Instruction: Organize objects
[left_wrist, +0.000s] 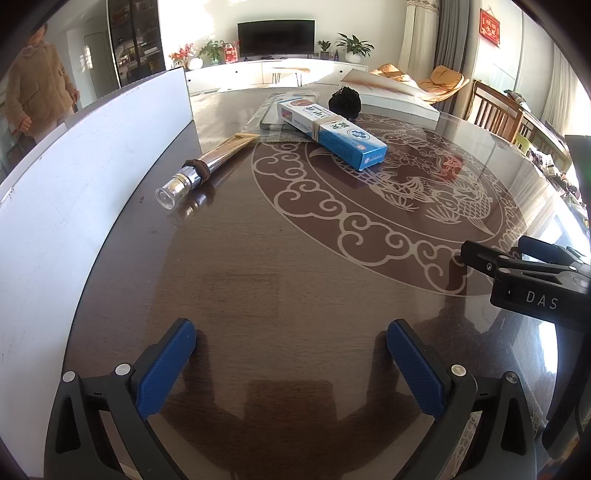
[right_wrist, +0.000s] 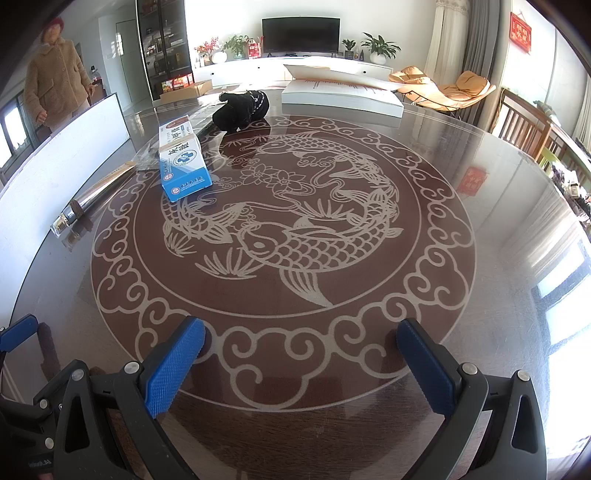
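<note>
Half the flat packet (left_wrist: 273, 118) hides under the blue box (left_wrist: 332, 133).

We look from low over the dark table (left_wrist: 280, 266), each camera riding just behind its own spread blue fingers and facing across the tabletop toward the television (left_wrist: 276, 34) wall. Our left view sits beside the white board (left_wrist: 74, 177) at the table's left edge; our right view sits over the koi medallion (right_wrist: 288, 229). Both share the blue box (left_wrist: 332, 131), the silver tube (left_wrist: 207, 168), the black object (right_wrist: 242, 107) and the far room.
</note>
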